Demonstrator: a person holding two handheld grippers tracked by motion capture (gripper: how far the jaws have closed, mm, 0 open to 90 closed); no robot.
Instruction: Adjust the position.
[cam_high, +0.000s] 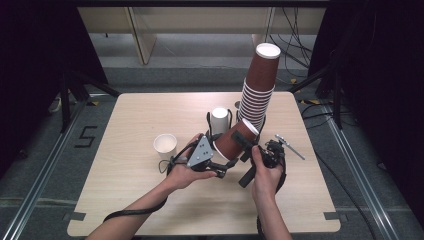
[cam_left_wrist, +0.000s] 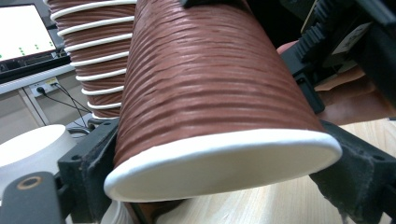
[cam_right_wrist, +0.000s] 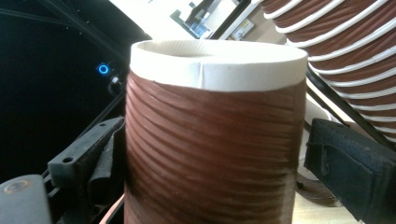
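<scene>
- High view: brown ribbed paper cup (cam_high: 234, 140) lying tilted between both hands, just in front of the tall leaning stack of brown ribbed paper cups (cam_high: 257, 95), white base toward the stack. Left gripper (cam_high: 220, 162) at the rim end, right gripper (cam_high: 247, 150) near the base end. Upright white paper cup (cam_high: 165, 144) well left of the stack; upside-down white cup (cam_high: 219, 120) just beside the stack's foot, all on the light wooden table (cam_high: 150, 210).
- Left gripper view: rim of the brown cup (cam_left_wrist: 219, 116) seated between both black jaws, pads pressing its sides, so clamped on the cup. Stack (cam_left_wrist: 95, 56) close behind on the left.
- Right gripper view: cup (cam_right_wrist: 210, 140) standing between the jaws, but the right pad set visibly apart from the wall, so released and spread wide. Stack (cam_right_wrist: 345, 51) at upper right.
- Advice for the handover: keep the left squeeze light to avoid crushing the rim; draw the right jaws clear without brushing the leaning stack; then set the cup down well away from the stack.
</scene>
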